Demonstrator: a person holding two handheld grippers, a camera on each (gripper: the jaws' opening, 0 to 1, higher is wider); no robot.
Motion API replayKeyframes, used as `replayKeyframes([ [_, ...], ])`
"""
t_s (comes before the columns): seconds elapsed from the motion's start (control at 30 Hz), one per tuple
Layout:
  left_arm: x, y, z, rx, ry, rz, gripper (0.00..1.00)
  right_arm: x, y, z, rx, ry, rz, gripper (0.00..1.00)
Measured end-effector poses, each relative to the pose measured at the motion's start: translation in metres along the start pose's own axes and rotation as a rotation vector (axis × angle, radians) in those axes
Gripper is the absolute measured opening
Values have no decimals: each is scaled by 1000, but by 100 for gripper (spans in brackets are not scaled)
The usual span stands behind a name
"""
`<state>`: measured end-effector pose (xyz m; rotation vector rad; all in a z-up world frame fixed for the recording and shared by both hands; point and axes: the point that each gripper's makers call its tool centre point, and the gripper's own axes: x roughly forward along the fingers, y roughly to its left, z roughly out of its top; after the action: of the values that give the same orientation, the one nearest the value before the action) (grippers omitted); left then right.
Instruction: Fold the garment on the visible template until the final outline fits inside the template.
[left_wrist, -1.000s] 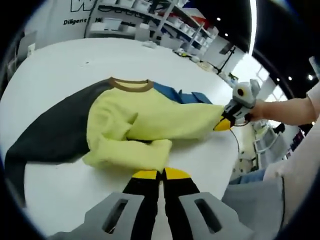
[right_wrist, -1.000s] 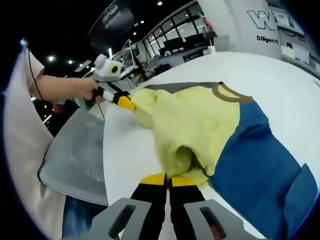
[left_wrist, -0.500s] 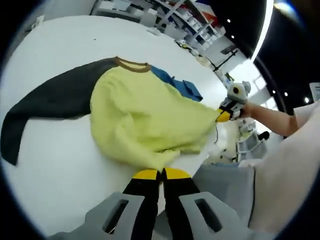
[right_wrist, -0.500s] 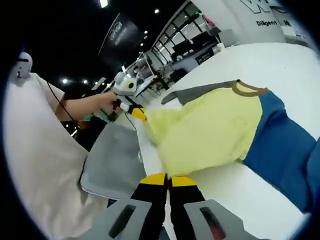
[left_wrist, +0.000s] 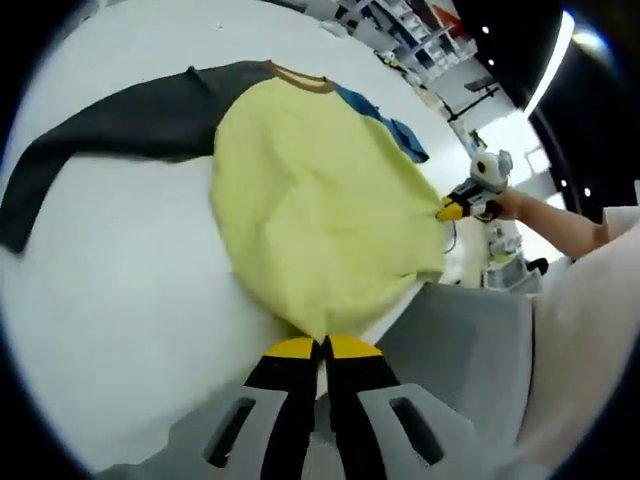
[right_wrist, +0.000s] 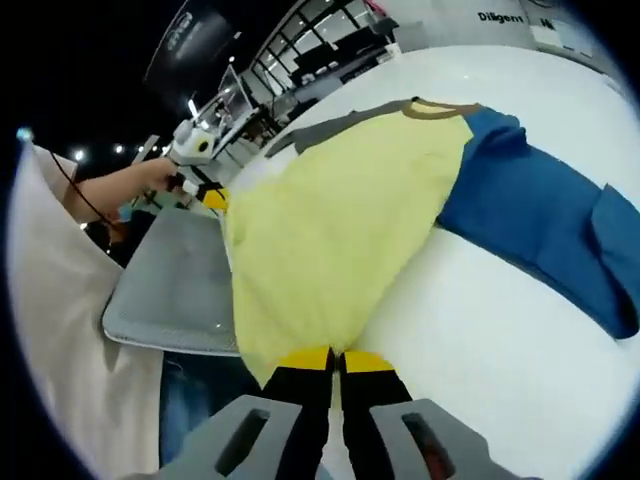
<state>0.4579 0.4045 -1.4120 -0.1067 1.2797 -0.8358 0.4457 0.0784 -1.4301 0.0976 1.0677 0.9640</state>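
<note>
Garment (left_wrist: 320, 200) hem is pinched at its two corners by left gripper (left_wrist: 321, 349) and right gripper (right_wrist: 337, 360)

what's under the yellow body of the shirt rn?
White table shows around the yellow body, with the dark sleeve and blue sleeve spread beside it. Whatever lies directly beneath, including any template, is covered.

Garment (left_wrist: 310, 200) now spread flat, its bunched yellow body smoothed
</note>
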Motion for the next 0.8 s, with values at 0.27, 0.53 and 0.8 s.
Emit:
replayKeyframes([
  [0.27,-22,50,45,44,-102,159,0,-31,-68,42,-15,-136,-239,14],
  [0.53,-31,98,127,216,-222,356,18,-49,-131,86,-85,-195,-423,21],
  [0.8,-23,135,180,312,-191,457,36,-43,-174,117,-233,-102,-545,40],
])
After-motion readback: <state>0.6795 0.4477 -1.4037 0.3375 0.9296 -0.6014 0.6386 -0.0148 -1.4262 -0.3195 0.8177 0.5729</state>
